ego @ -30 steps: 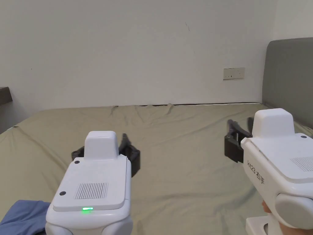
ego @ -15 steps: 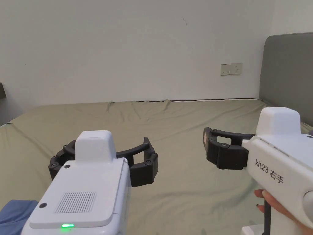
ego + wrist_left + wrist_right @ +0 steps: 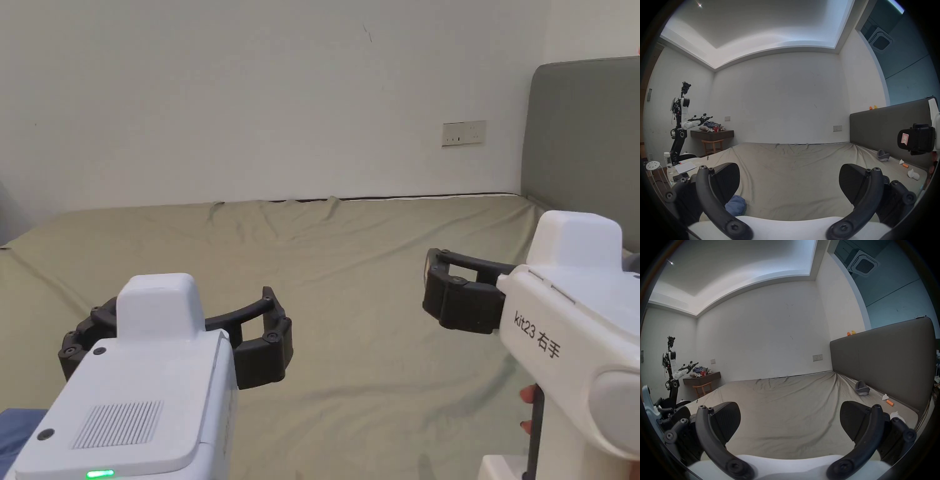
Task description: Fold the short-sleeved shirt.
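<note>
A: From the head view, the left gripper and the right gripper both hover above the bed, jaws spread wide, pinching nothing. A sliver of the blue shirt sits at the lower left corner, near the bed's front edge.

B: So the step in hand is reaching for it?

A: I'd judge so. In the left gripper view, the shirt lies bunched just below the left-hand jaw, on the sheet. Best to dip that gripper down and leftward, and take a hem or shoulder rather than the middle of the lump.

B: And the right gripper view?

A: Its jaws stand spread over bare sheet, well apart from the shirt. It should swing across to take a second edge, so the cloth can be lifted and laid flat before any fold.
</note>
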`<act>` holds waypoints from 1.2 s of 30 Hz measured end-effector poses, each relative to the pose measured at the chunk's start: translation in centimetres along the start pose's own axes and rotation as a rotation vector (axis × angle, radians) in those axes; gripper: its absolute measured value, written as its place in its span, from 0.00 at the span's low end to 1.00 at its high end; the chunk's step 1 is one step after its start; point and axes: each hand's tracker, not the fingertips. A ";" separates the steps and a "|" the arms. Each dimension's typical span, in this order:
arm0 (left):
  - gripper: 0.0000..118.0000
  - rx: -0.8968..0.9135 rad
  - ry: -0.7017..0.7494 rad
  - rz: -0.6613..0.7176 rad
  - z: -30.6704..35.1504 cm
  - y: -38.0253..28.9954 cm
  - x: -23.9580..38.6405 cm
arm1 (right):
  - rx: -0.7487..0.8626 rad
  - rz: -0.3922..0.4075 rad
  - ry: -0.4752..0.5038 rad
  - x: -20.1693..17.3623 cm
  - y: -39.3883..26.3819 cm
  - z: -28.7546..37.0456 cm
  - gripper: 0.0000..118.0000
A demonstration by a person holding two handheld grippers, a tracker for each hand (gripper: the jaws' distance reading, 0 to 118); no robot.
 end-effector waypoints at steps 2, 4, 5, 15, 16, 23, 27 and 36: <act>1.00 0.003 0.007 0.007 -0.2 0.1 -0.1 | 0.070 0.009 -0.085 0.1 0.0 0.1 1.00; 1.00 0.001 -0.002 0.002 -0.5 0.4 -0.2 | 0.094 0.061 -0.098 0.1 0.0 -0.1 1.00; 1.00 0.003 -0.001 -0.003 -0.6 0.6 -0.2 | 0.104 0.032 -0.134 0.1 -0.2 0.0 1.00; 1.00 -0.002 0.018 0.023 -2.2 0.7 0.3 | 0.100 0.035 -0.094 -0.3 -1.6 -1.6 1.00; 1.00 -0.009 0.016 0.024 -2.4 0.6 0.4 | 0.104 0.043 -0.095 -0.3 -1.7 -1.9 1.00; 1.00 -0.032 -0.003 0.001 -4.7 -0.1 1.7 | 0.112 0.057 -0.086 -0.3 -1.5 -3.5 1.00; 1.00 -0.040 0.002 -0.021 -5.6 -0.3 2.1 | 0.115 0.060 -0.117 -0.3 -1.4 -4.1 1.00; 1.00 -0.048 0.020 -0.015 -5.8 -0.2 0.8 | 0.139 0.101 -0.137 -0.6 -1.0 -4.5 1.00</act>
